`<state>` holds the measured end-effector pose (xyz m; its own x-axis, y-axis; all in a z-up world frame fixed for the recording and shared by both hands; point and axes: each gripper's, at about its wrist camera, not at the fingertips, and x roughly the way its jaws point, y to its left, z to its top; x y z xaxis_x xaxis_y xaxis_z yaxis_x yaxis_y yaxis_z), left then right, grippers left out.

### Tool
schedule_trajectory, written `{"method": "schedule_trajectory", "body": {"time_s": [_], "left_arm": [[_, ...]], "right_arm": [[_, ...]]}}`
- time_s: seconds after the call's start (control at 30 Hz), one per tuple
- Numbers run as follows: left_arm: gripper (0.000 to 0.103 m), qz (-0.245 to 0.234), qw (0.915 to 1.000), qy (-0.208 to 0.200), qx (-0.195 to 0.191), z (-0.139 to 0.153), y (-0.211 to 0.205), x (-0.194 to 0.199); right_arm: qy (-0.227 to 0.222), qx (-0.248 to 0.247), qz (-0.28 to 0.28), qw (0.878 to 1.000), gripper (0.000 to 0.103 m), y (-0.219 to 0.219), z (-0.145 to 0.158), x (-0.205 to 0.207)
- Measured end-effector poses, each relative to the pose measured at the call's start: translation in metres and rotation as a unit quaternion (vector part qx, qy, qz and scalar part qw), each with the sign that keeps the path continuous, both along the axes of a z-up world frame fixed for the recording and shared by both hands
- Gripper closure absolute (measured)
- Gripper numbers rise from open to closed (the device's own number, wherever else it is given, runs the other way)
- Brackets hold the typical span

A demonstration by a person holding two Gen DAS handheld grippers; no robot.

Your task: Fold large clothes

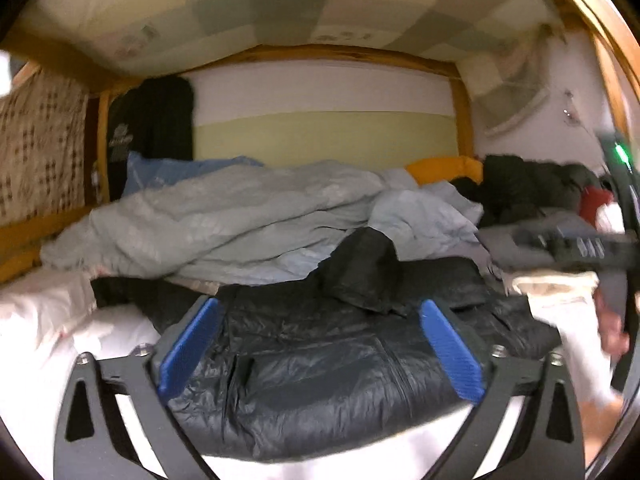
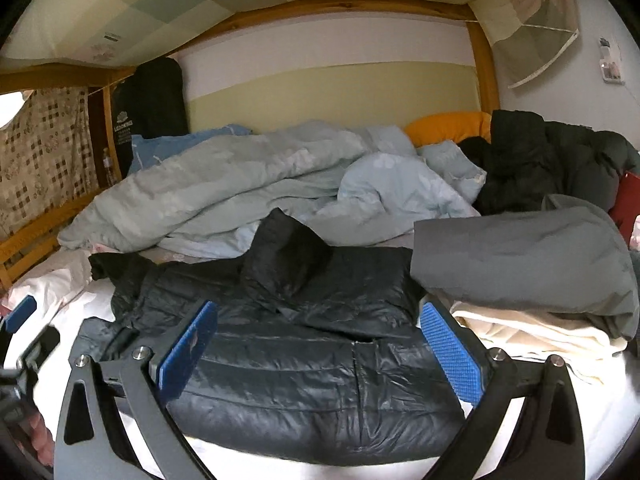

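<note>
A shiny black puffer jacket (image 1: 320,392) (image 2: 280,392) lies spread on the white bed sheet (image 1: 60,344), zip side up. One black sleeve (image 2: 288,252) is bunched up at its far edge. My left gripper (image 1: 320,305) hovers open above the jacket, its blue pads (image 1: 188,344) wide apart with nothing between them. My right gripper (image 2: 319,307) is likewise open over the jacket and holds nothing. In the left wrist view the right gripper's body (image 1: 580,246) shows blurred at the right edge. In the right wrist view a blue pad of the left gripper (image 2: 22,314) shows at the left edge.
A folded grey garment (image 2: 520,256) rests on cream cloth (image 2: 532,328) right of the jacket. Behind lie a crumpled light-blue duvet (image 2: 240,192), an orange pillow (image 2: 448,126) and a heap of dark clothes (image 2: 540,160). A wooden bunk frame (image 2: 486,72) and a low ceiling enclose the bed.
</note>
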<state>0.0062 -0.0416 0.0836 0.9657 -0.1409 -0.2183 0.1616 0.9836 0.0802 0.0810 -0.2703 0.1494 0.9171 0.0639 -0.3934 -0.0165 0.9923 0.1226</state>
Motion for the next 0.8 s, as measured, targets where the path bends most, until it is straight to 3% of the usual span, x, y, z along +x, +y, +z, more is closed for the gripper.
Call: {"method": "schedule_trajectory", "body": {"time_s": [0.03, 0.1, 0.17, 0.23, 0.33, 0.43, 0.6, 0.67, 0.7, 0.73, 0.8], "left_arm": [[0.017, -0.008, 0.9999, 0.001, 0.009, -0.002, -0.001, -0.006], [0.050, -0.021, 0.9993, 0.022, 0.023, -0.004, -0.003, -0.012], [0.060, -0.022, 0.9983, 0.051, 0.017, 0.001, -0.008, -0.012], [0.060, -0.024, 0.9971, 0.070, 0.013, 0.005, -0.013, -0.011], [0.060, -0.018, 0.9951, 0.094, 0.027, 0.001, -0.023, -0.007], [0.060, -0.023, 0.9924, 0.121, 0.011, -0.011, -0.023, 0.002], [0.060, -0.029, 0.9880, 0.151, -0.015, -0.029, -0.027, 0.026], [0.060, -0.034, 0.9876, 0.153, -0.007, -0.038, -0.032, 0.035], [0.060, -0.041, 0.9872, 0.154, -0.010, -0.043, -0.035, 0.040], [0.060, -0.044, 0.9864, 0.157, -0.015, -0.048, -0.037, 0.047], [0.060, -0.060, 0.9846, 0.162, -0.029, -0.056, -0.038, 0.059]], "right_arm": [[-0.001, 0.000, 0.006, 1.000, 0.001, 0.001, 0.005, -0.004], [0.001, 0.001, 0.021, 1.000, 0.016, 0.003, 0.010, -0.010], [0.023, 0.004, 0.034, 0.999, 0.045, 0.009, 0.013, -0.015], [0.035, 0.014, 0.046, 0.998, 0.055, 0.014, 0.013, -0.018], [0.050, -0.005, 0.066, 0.997, 0.055, 0.029, 0.004, -0.027], [0.069, -0.021, 0.073, 0.995, 0.054, 0.035, -0.009, -0.032], [0.111, -0.002, 0.073, 0.991, 0.054, 0.024, -0.037, -0.021], [0.118, 0.001, 0.081, 0.990, 0.056, 0.024, -0.044, -0.005], [0.121, -0.002, 0.085, 0.989, 0.061, 0.025, -0.046, 0.001], [0.124, -0.008, 0.090, 0.988, 0.078, 0.028, -0.047, 0.010], [0.138, -0.002, 0.101, 0.985, 0.082, 0.031, -0.054, 0.028]]}}
